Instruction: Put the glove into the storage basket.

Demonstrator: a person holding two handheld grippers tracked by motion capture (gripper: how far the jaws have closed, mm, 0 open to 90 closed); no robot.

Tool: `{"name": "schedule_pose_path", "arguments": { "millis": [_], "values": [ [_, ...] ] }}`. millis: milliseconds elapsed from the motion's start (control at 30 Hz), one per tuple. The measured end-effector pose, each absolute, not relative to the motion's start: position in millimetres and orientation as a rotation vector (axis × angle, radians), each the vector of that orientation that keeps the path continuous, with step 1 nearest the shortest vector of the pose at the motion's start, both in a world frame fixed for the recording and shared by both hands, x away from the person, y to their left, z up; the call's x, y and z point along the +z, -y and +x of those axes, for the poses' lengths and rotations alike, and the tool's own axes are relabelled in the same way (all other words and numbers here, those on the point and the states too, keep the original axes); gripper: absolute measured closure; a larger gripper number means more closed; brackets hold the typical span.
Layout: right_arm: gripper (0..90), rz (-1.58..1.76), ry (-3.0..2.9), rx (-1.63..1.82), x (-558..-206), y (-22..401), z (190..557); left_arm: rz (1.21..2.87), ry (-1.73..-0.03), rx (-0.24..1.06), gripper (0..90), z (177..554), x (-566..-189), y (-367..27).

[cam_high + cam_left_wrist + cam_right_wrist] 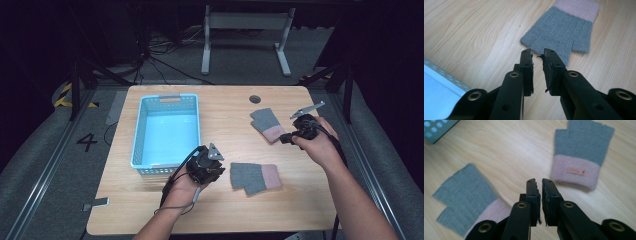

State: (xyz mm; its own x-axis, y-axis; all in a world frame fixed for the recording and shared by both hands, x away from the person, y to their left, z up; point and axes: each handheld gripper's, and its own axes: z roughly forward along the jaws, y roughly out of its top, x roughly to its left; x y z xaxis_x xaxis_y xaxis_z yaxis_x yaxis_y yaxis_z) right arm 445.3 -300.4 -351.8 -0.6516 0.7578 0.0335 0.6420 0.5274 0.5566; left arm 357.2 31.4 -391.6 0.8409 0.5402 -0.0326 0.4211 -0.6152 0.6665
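Now we hold the left claw [214, 167] slightly parted and empty, just left of the near fingerless glove [255, 177], which lies lengthwise left to right on the desk [220, 120]; our right claw [287, 138], barely parted, sits beside the far glove [267, 125].

Bare table [220, 120] lies open between the basket [167, 131] and both gloves [255, 177].

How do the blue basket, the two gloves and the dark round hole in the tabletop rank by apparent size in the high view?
1. Blue basket, clearly largest.
2. Near glove and far glove: look about alike; the far one lies partly behind the right gripper, so unranked.
3. Round hole, smallest.
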Motion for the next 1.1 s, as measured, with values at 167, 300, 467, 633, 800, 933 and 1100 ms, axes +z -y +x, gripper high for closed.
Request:
{"name": "schedule_pose_path", "arguments": {
  "millis": [167, 300, 467, 633, 800, 933, 1100],
  "values": [
    [81.7, 1.242, -2.538, 0.776, -349.8, 300.3, 465.3, 2.32, -0.689, 0.216, 76.8, 355.4, -390.9, -31.2],
    [73.5, 1.275, -2.515, 0.771, -349.6, 295.7, 488.7, 2.327, -0.691, 0.202, 76.6, 357.4, -391.5, -33.1],
    [68.1, 1.311, -2.517, 0.729, -352.9, 288.9, 513.1, 2.323, -0.699, 0.197, 74.3, 358.5, -392.5, -34.2],
    [62.9, 1.342, -2.517, 0.693, -359.3, 282.5, 531.2, 2.323, -0.702, 0.193, 73.8, 359.3, -393.2, -35.2],
    [57.0, 1.333, -2.534, 0.644, -369.4, 278.5, 545.8, 2.323, -0.706, 0.186, 73.2, 360.0, -393.6, -36.0],
    [56.2, 1.349, -2.544, 0.619, -378.2, 274.9, 552.0, 2.325, -0.704, 0.185, 73.2, 360.2, -394.2, -35.8],
    [54.3, 1.369, -2.53, 0.578, -391.4, 275.7, 561.1, 2.327, -0.699, 0.184, 73.0, 360.1, -394.3, -35.3]
  ]
}}
